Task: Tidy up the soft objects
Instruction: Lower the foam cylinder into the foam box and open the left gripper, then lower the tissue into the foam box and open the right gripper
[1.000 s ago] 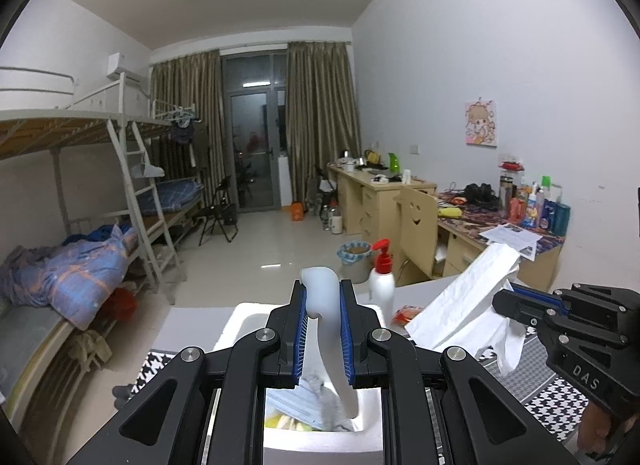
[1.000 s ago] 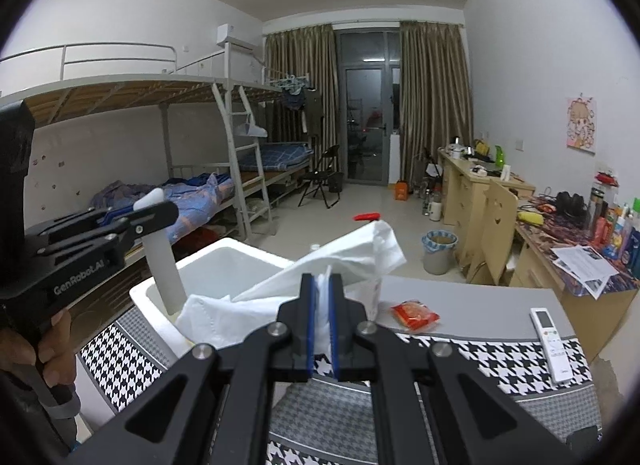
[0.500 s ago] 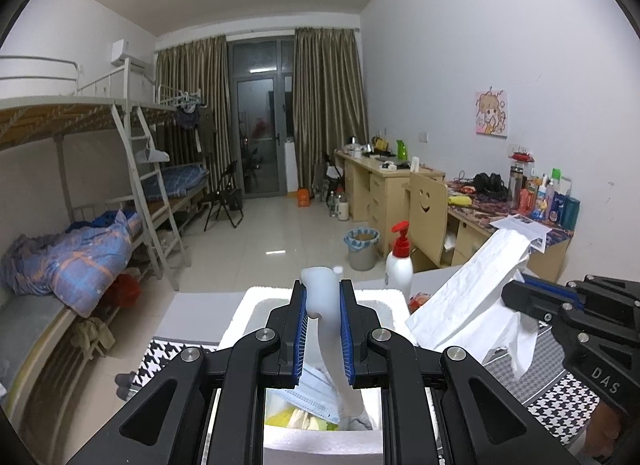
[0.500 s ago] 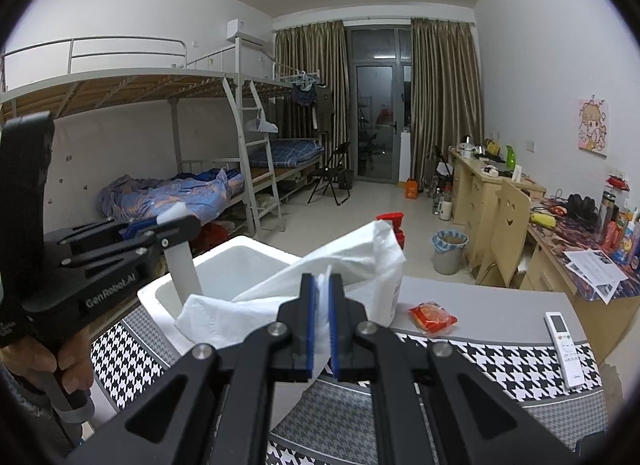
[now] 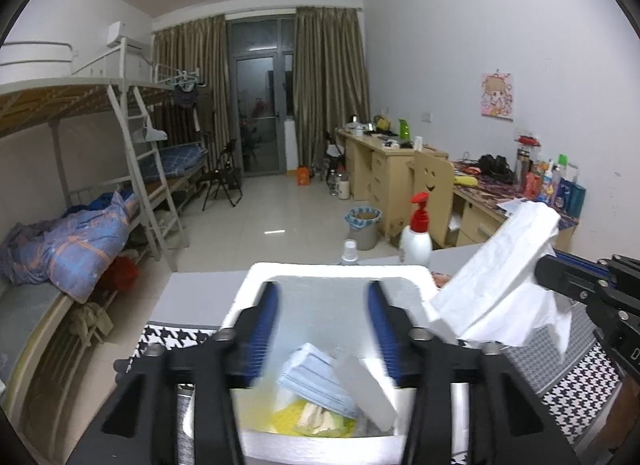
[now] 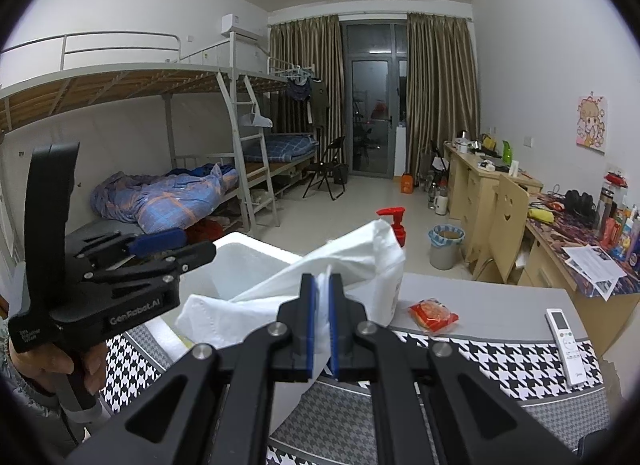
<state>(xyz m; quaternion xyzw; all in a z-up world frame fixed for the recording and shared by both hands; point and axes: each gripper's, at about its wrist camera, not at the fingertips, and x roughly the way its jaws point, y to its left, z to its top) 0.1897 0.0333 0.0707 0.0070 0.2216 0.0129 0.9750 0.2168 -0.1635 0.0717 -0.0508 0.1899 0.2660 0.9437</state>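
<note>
The left gripper (image 5: 322, 329) hangs with jaws wide and empty above the white foam box (image 5: 340, 270) at lower centre, where a pale foam strip (image 5: 364, 389) lies on blue face masks (image 5: 316, 379). The right gripper (image 6: 321, 315) pinches a white tissue pack (image 6: 320, 265), centre frame. It looks light and limp, likely to sag and crumple, so gripping mid-body seems safest.
</note>
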